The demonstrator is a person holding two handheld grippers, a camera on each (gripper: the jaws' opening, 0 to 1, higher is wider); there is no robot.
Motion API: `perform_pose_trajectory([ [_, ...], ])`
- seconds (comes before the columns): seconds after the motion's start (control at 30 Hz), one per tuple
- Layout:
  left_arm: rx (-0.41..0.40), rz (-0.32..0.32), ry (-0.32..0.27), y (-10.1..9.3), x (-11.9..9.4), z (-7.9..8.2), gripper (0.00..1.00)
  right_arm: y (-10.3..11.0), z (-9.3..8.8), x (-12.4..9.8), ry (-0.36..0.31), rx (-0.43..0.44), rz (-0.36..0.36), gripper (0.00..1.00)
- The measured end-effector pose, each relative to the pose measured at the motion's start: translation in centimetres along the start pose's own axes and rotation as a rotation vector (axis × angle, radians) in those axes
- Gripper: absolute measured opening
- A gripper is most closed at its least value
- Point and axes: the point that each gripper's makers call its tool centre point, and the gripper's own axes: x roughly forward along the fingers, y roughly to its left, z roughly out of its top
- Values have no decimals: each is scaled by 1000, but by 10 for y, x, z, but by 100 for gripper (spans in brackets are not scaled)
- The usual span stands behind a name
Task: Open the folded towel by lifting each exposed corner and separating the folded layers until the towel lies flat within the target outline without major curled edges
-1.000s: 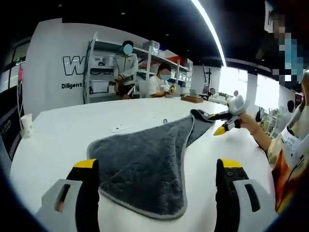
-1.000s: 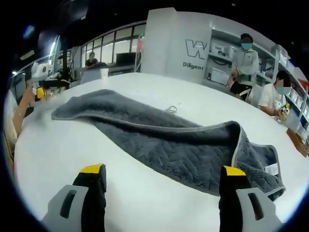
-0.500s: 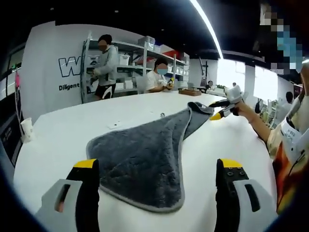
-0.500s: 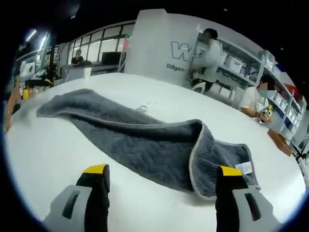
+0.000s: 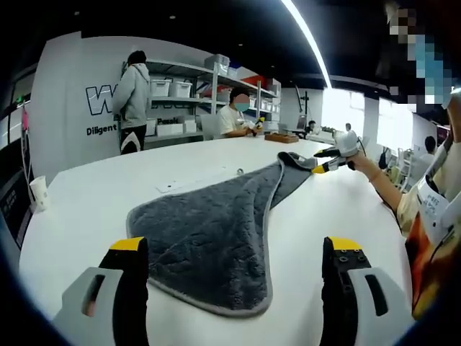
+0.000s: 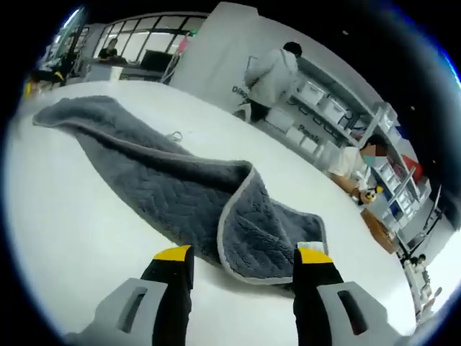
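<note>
Grey grippers (image 5: pixel 234 288), black fingers (image 5: pixel 130 288), yellow tips

White table (image 5: pixel 94 194) spreads wide across the lower frame; behind it at upper left, a pale wall (image 5: pixel 72 94) carries dark lettering; metal shelving (image 5: pixel 194 94) holds storage boxes at upper centre; a ceiling light strip (image 5: pixel 306 36) slants overhead; bright windows (image 5: pixel 346 115) glow at right.

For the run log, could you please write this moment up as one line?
towel: grey, still folded, on white table | right gripper: open, at folded end | left gripper: open, over other end
</note>
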Motion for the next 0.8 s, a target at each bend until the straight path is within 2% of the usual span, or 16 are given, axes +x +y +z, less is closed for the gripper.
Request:
perform_pose_trajectory([
  [0.07,-1,0,0,0,0,0,100,-1,-4,2,21,-26,-11,45],
  [0.2,-1,0,-3,0,0,0,100,-3,-3,2,16,-49,-19,23],
  [0.37,-2,1,-2,0,0,-1,100,3,-8,5,25,-46,16,1],
  [0.57,-4,5,-6,1,-1,1,100,-5,-1,-1,-12,-40,-8,0],
  [0.8,-10,2,-17,-1,-1,3,100,-4,4,-8,-20,-61,-20,0],
])
